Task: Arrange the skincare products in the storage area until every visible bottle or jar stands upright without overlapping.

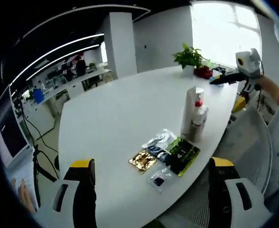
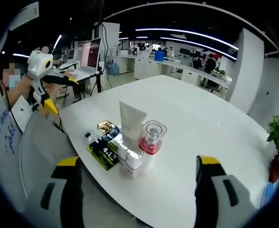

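Two pairs of yellow-tipped fingers, on the left gripper (image 1: 151,183) and the right gripper (image 2: 137,183), stand spread wide and hold nothing above the white surface (image 1: 110,109). Between the right gripper's fingers, near the surface's edge, a white tube (image 2: 131,123), a clear-capped bottle with a red collar (image 2: 151,137) and a small white bottle (image 2: 132,161) stand upright, close together. Just beside them lie flat sachets: gold (image 1: 142,160), clear (image 1: 158,140), green-and-black (image 1: 182,154).
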